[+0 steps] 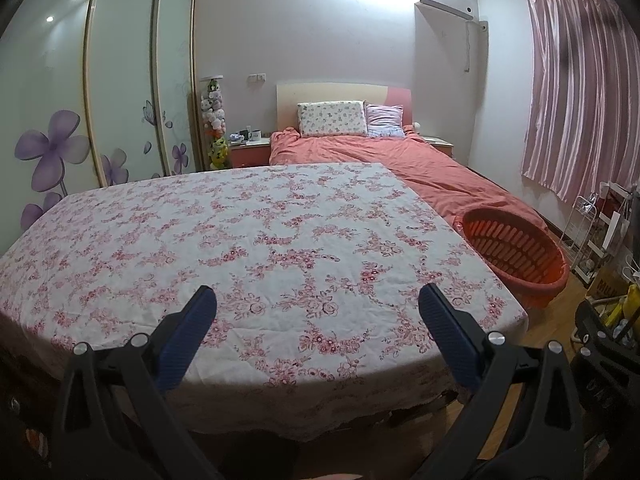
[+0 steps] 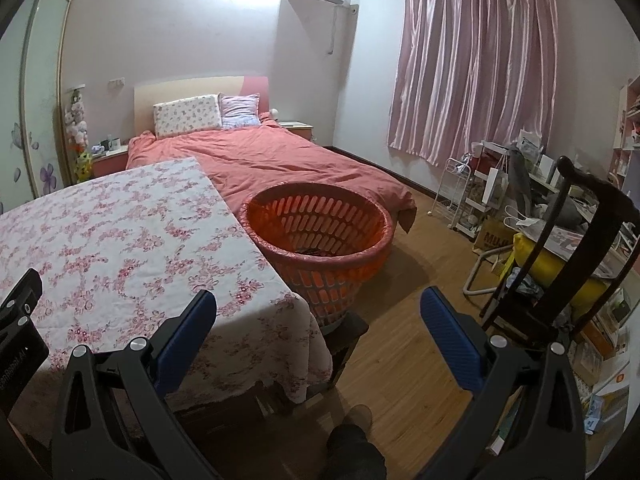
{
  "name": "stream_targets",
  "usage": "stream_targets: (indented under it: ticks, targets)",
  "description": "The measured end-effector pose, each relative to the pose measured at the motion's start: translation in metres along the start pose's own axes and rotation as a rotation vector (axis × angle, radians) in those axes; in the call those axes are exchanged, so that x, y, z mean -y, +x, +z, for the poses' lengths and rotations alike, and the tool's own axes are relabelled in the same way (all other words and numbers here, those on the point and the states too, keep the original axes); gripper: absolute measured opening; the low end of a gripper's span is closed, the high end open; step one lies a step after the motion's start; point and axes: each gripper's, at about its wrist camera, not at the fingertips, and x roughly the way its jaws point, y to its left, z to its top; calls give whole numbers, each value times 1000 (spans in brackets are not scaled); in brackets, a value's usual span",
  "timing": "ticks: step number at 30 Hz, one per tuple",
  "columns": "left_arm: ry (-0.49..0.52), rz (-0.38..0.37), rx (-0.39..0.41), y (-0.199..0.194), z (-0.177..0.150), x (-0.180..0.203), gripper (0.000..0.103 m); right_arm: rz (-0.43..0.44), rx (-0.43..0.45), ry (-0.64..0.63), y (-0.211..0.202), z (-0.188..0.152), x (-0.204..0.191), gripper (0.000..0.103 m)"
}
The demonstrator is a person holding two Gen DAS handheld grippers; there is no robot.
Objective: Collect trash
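My left gripper is open and empty, held over the near edge of a table with a pink floral cloth. My right gripper is open and empty, over the table's right corner and the floor. An orange slotted basket lined with a clear bag stands on a dark stool right of the table; it also shows in the left wrist view. Something dark lies at its bottom. I see no loose trash on the cloth.
A bed with a salmon cover lies behind the table. A dark wooden chair with a yellow cushion and cluttered racks stand at the right. Wardrobe doors line the left wall. Wood floor lies between basket and chair.
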Motion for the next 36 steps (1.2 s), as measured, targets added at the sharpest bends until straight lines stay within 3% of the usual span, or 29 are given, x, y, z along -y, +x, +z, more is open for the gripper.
stream_targets:
  ticks: [36]
  targets:
    - [15, -45, -9, -9, -1, 15, 99, -1, -1, 13, -2, 1, 5, 101]
